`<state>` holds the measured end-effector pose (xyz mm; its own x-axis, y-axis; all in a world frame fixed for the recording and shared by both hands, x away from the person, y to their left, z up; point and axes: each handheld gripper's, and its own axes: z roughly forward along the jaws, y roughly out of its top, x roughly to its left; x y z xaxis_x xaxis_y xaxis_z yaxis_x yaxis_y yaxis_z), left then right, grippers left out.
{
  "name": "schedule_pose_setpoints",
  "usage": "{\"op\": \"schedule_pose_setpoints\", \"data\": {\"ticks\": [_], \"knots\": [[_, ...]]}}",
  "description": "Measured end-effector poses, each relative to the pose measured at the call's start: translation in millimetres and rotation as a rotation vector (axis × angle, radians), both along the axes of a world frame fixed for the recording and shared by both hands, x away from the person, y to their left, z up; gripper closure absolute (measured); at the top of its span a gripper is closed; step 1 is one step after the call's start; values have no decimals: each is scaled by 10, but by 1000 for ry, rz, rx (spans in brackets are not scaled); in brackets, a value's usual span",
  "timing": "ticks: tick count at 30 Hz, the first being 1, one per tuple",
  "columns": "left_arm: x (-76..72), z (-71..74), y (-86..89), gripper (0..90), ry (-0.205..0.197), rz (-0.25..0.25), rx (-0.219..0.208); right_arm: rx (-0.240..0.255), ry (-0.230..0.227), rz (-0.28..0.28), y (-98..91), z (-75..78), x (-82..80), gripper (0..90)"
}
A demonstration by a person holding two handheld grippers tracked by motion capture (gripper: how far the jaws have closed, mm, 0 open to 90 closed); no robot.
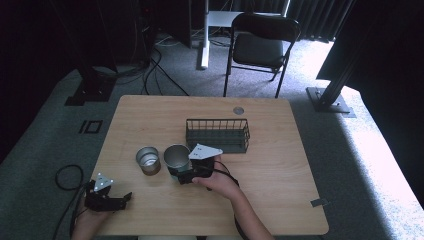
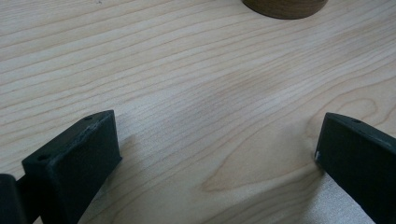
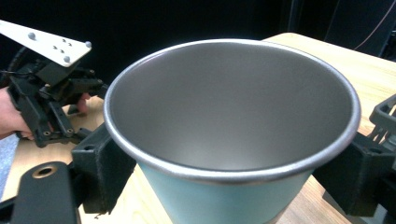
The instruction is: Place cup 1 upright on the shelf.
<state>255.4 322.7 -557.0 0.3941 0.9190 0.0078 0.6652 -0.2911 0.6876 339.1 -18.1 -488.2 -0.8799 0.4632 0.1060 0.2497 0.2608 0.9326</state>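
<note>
- High view: the right gripper [image 1: 186, 175] clamps the metal cup [image 1: 177, 157] near mid-table, between the brown-sided cup [image 1: 148, 160] and the wire basket [image 1: 218, 135]. Open tabletop lies right and near; the left gripper [image 1: 122, 199] rests at the table's [image 1: 280, 200] near-left edge.
- Left gripper view: jaws spread wide, holding nothing, over bare wood.
- Right gripper view: jaws press both sides of the metal cup [image 3: 233, 121] below its rolled rim. Judged light, rigid, thin-walled, slippery; grip low under the rim.
</note>
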Motion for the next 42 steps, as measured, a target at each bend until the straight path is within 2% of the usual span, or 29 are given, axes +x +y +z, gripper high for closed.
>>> {"op": "schedule_pose_setpoints", "data": {"ticks": [7, 14, 21, 32, 42], "knots": [[0, 0, 0, 3, 0, 0, 0, 16, -14, -19, -28, 125, 22, 140], [0, 0, 0, 3, 0, 0, 0, 45, -62, -42, -71, 389, 51, 140], [0, 0, 0, 4, 0, 0, 0, 52, -84, -70, -121, 547, 101, 140], [0, 0, 0, 4, 0, 0, 0, 78, -124, -219, -318, 775, 271, 140], [0, 0, 0, 3, 0, -1, 0, 99, -153, -408, -552, 930, 484, 140]]}}
